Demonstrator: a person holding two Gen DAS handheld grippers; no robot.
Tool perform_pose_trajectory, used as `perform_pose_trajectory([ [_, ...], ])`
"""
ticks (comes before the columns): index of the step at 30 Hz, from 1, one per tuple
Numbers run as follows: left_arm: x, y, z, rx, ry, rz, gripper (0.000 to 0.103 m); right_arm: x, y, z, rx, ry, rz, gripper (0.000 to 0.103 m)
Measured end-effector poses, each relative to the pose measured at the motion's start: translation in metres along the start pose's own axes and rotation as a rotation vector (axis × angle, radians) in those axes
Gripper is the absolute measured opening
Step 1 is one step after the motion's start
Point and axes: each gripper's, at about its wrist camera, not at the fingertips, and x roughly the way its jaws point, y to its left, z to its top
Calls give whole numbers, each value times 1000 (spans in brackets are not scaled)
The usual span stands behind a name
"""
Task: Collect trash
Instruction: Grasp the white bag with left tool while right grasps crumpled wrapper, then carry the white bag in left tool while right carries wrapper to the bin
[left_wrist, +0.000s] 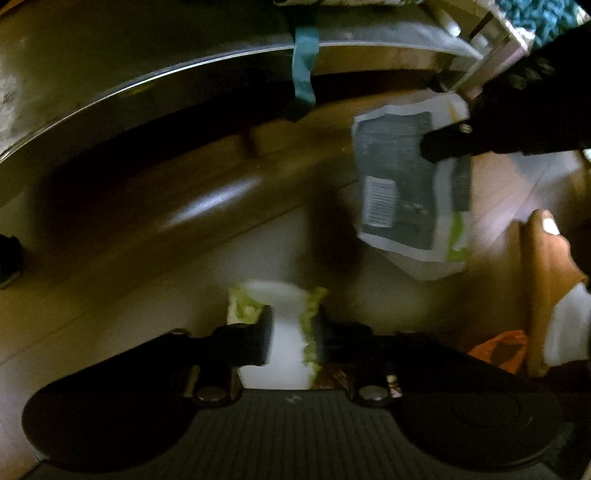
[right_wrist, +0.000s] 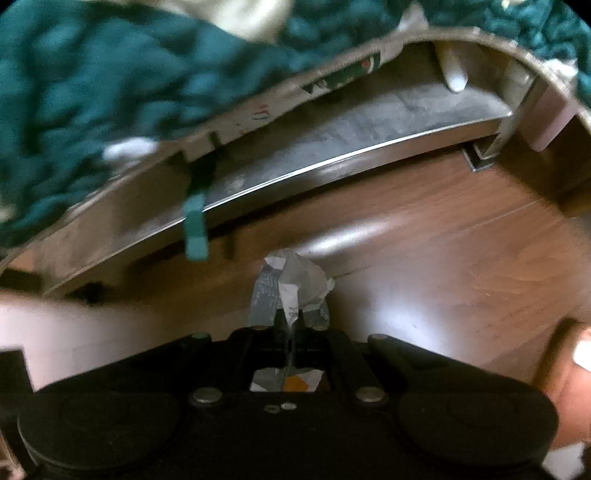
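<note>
Above the wood floor (right_wrist: 443, 240), the left gripper (left_wrist: 291, 332) is pinching a green-white wrapper (left_wrist: 284, 302); the right gripper (right_wrist: 290, 319), fully closed, is dangling a printed packet (left_wrist: 402, 192) for collection.

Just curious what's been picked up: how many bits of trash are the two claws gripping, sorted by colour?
White-and-green wrapper, in the left gripper: 1
Grey-and-white packet with a barcode, in the right gripper: 1
Total: 2

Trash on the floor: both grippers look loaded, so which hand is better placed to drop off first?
Probably right. The right gripper is shut on the grey wrapper, which hangs clear of the floor. The left gripper pinches the green-and-white wrapper low by the floor.
</note>
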Motion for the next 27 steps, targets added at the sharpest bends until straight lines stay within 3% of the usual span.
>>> perform_pose_trajectory([
  [7,-23,19,-6,-108,5,-45,6,-49,12,-4,-61,-11,-7,1],
  [19,-104,29,-5,-141,-3,-26,4,-160,14,-23,-135,-60,18,0],
  [27,-219,-10,13,-99,-108,-47,4,-273,9,-31,-169,-162,27,0],
])
